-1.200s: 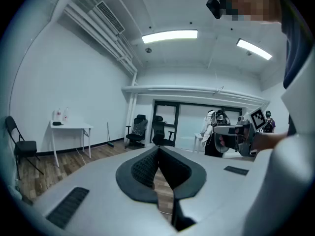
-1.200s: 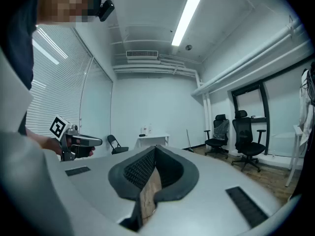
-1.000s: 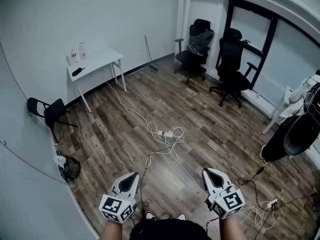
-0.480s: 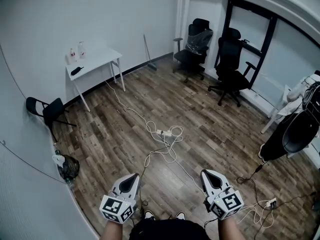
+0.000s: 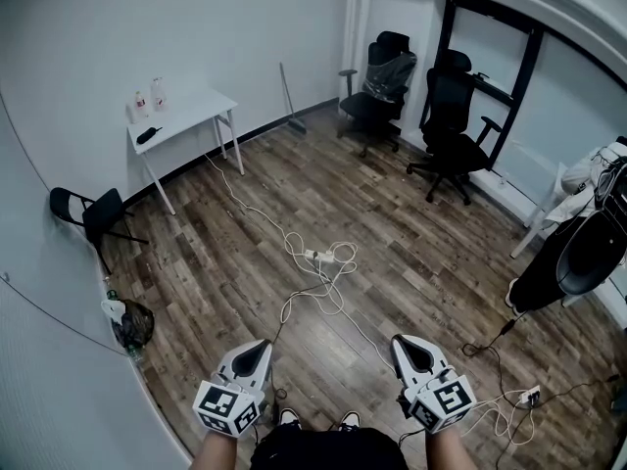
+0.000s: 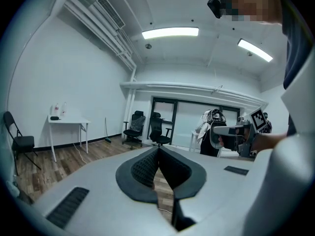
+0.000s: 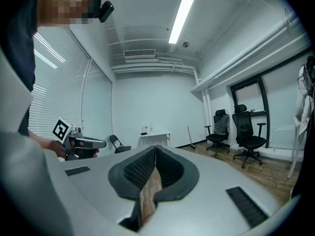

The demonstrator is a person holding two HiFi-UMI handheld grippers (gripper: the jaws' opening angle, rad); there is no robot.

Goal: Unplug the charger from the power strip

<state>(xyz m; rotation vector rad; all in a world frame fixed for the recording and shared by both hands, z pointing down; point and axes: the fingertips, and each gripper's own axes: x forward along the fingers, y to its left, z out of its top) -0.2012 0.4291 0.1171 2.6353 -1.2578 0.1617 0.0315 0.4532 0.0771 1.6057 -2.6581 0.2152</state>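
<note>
Power strip (image 5: pixel 320 258), mid-room: too small in your head view to tell what is plugged into it, and you can't make out the charger. Small white block (image 5: pixel 532 397) at lower right: also unclear. Dark garment (image 5: pixel 578 262) is cut off by the right edge. Your forearms (image 5: pixel 217 450) run off the bottom edge.

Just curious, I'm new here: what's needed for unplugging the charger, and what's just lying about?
Job: white power strip mid-floor, coiled white cables beside it.
Lying about: white table, black folding chair, black office chairs.
</note>
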